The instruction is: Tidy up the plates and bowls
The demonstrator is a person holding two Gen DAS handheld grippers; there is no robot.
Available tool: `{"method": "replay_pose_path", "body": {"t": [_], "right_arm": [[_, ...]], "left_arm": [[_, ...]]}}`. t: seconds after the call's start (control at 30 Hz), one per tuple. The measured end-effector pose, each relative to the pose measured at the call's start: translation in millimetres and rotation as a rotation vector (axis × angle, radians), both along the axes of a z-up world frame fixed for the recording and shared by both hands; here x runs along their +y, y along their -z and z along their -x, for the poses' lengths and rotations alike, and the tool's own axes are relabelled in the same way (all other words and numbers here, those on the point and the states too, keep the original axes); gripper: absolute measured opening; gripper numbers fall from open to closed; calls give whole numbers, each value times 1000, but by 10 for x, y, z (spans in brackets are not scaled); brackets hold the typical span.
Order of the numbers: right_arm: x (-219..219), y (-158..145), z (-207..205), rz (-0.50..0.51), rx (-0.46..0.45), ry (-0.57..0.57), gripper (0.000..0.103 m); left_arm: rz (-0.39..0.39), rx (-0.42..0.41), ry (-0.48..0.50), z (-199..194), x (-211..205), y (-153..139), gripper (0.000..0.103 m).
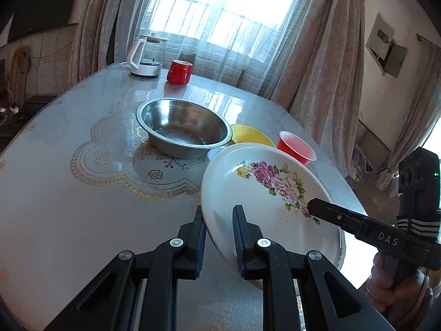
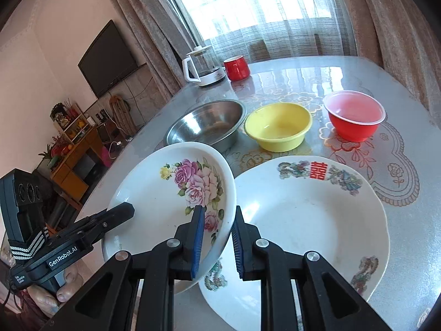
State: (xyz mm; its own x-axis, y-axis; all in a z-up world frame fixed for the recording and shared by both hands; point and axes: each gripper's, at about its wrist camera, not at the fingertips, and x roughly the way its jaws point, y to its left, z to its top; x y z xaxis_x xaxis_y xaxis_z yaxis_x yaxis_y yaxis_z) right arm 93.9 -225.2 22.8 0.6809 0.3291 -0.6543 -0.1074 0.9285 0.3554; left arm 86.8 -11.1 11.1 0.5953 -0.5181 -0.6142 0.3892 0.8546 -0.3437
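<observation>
You are holding the rose plate (image 2: 171, 201) off the table (image 1: 69, 220) with both claws, tilted so that its left edge is sitting lower. Your left gripper (image 1: 219, 215) is straddling the plate's near left rim, one blue pad (image 1: 201, 245) outside and the other inside the dish, closed onto the rim. Your right gripper (image 2: 217, 215) is doing the same on the plate's right rim, with its jaws pinching the edge between them.

Just to the right of your right claw and beneath the lifted rim, the dragon plate (image 2: 308, 220) is lying flat on the table, and the rose plate is overlapping its left edge from above. Ahead of that claw, the yellow bowl (image 2: 278, 129) is standing upright, with the steel bowl (image 2: 206, 127) to its left and the red bowl (image 2: 354, 118) to its right, all three apart from each other in a loose row. Farther ahead and left, near the window, the red mug (image 2: 236, 67) is sitting just beside the glass kettle (image 2: 202, 66).
</observation>
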Motion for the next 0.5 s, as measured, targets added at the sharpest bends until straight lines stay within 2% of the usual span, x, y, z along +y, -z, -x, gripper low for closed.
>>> {"method": "replay_pose_path", "body": {"t": [0.27,0.5], "right_arm": [[-480,66,171,-2,21,128,19],[-765,178,210,7,60,210,19]], "left_arm": [[-41,29,124,-16,-542,66,19],[-83,57,174,-86,-861,138,19]]}}
